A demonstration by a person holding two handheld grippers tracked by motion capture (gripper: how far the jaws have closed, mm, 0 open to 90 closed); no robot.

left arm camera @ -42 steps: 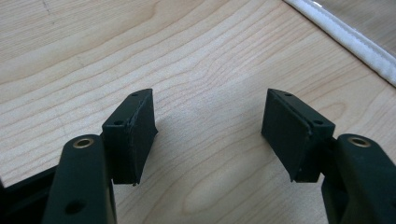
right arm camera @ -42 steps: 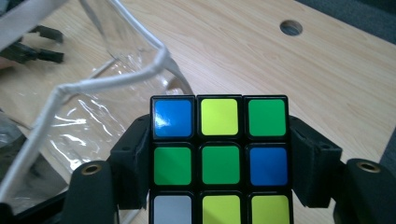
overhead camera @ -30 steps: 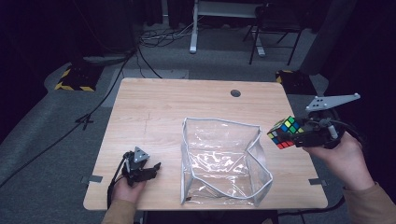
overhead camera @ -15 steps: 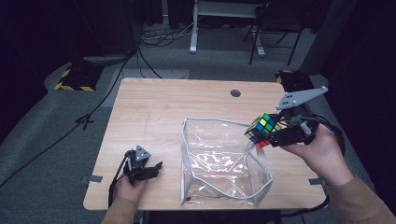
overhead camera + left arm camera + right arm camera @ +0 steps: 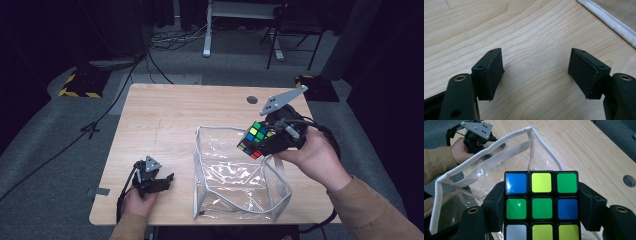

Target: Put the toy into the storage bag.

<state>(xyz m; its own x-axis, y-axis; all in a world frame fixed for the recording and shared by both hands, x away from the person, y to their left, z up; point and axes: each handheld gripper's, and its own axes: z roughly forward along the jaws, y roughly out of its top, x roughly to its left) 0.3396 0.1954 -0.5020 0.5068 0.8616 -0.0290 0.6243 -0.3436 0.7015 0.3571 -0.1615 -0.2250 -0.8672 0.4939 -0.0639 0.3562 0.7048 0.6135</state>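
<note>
Above the open mouth of the clear plastic pouch with white fabric edging (image 5: 235,175), the right tongs (image 5: 270,142) hold the multicoloured puzzle cube (image 5: 255,140) firmly between both pads, over the pouch's far right corner. To do this step well, I think the cube should come fully over the middle of the opening and go down inside before the pads let go, because the soft rim (image 5: 486,146) can fold if it is touched. The left tongs (image 5: 159,179) rest on the light wooden table (image 5: 165,115) near the pouch's left side, their jaws just opened wide and empty; they could steady the rim.
</note>
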